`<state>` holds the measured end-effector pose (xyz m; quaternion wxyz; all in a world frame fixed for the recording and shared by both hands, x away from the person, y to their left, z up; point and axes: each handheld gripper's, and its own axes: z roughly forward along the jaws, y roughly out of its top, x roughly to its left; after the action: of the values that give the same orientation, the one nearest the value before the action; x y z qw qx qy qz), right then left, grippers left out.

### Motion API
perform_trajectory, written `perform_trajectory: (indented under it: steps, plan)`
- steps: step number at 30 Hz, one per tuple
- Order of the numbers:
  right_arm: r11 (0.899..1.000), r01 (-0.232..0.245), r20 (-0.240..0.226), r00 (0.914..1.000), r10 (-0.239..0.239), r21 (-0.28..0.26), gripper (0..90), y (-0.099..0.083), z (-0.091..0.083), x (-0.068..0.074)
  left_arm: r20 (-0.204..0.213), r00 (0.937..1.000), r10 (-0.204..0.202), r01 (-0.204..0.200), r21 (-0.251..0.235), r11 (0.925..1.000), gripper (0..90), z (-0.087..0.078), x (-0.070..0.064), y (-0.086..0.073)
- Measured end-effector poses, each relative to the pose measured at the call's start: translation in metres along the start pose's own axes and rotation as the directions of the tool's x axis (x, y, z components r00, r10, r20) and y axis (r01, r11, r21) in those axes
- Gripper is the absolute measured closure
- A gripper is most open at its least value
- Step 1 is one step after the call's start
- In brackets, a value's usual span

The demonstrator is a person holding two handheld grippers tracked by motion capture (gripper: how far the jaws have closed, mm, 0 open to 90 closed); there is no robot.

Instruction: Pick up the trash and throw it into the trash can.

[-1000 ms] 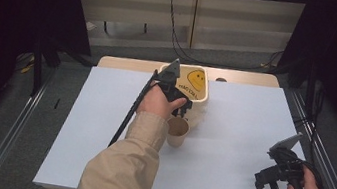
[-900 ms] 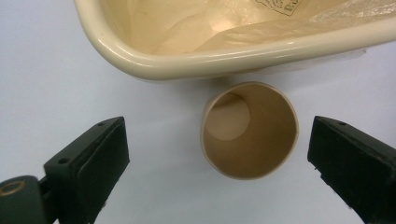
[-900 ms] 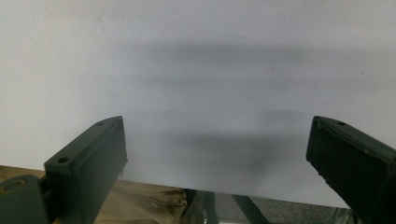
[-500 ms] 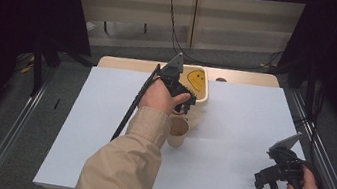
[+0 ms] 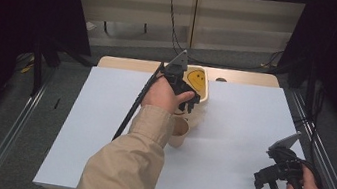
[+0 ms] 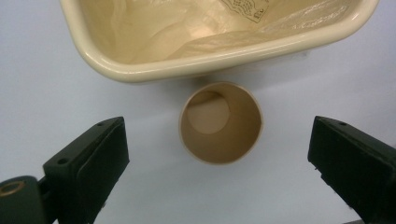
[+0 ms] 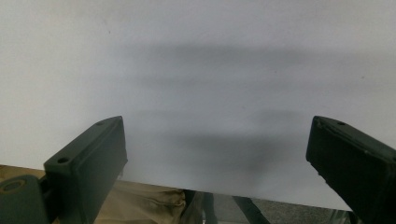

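Left gripper view looks straight down into a small tan paper cup (image 6: 221, 122) standing upright on the white table sheet (image 6: 56, 88), its round mouth open and its inside bare as far as can be seen. The left gripper (image 6: 219, 179) hangs above it with both black jaws spread wide, one on each side of the cup and well clear of its rim, grasping nothing; that straddle looks like a line-up for closing on the cup wall. Just behind the cup, touching or nearly so, sits a cream rounded-corner plastic tub (image 6: 140, 70) with a glossy thick rim and a crinkled clear plastic liner (image 6: 154, 32) inside.

From the high view, the tub (image 5: 205, 98) carries a yellow smiley face and stands near the far edge of the sheet, with the cup (image 5: 180, 131) on its near side, partly behind the person's beige sleeve (image 5: 130, 169). The right gripper (image 5: 268, 181) is held low over bare sheet near the right edge, well apart from the cup, likely parked out of the way. Its jaws are likewise spread, with nothing between them.
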<state>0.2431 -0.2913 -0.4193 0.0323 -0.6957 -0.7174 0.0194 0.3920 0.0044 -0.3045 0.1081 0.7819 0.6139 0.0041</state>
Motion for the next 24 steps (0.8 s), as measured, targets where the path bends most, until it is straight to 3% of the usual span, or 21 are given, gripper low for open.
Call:
perform_trajectory:
  steps: [13, 16, 24]
  plan:
    - [1.000, 0.001, -0.003, 1.0000, -0.001, 0.002, 4.9, 0.001, 0.000, 0.001, -0.016, 0.9997, 0.016, -0.016, 0.006, 0.9999, 5.0, 0.009, -0.005, 0.000]
    - [1.000, 0.002, -0.005, 1.0000, -0.002, 0.003, 4.9, 0.001, 0.001, 0.001, -0.011, 0.9999, 0.001, -0.001, 0.003, 1.0000, 5.0, 0.017, -0.008, -0.001]
    - [1.000, 0.006, -0.004, 1.0000, -0.006, -0.002, 4.9, 0.000, 0.000, 0.000, -0.028, 0.9995, 0.015, -0.015, 0.022, 0.9996, 4.9, 0.034, -0.011, -0.003]
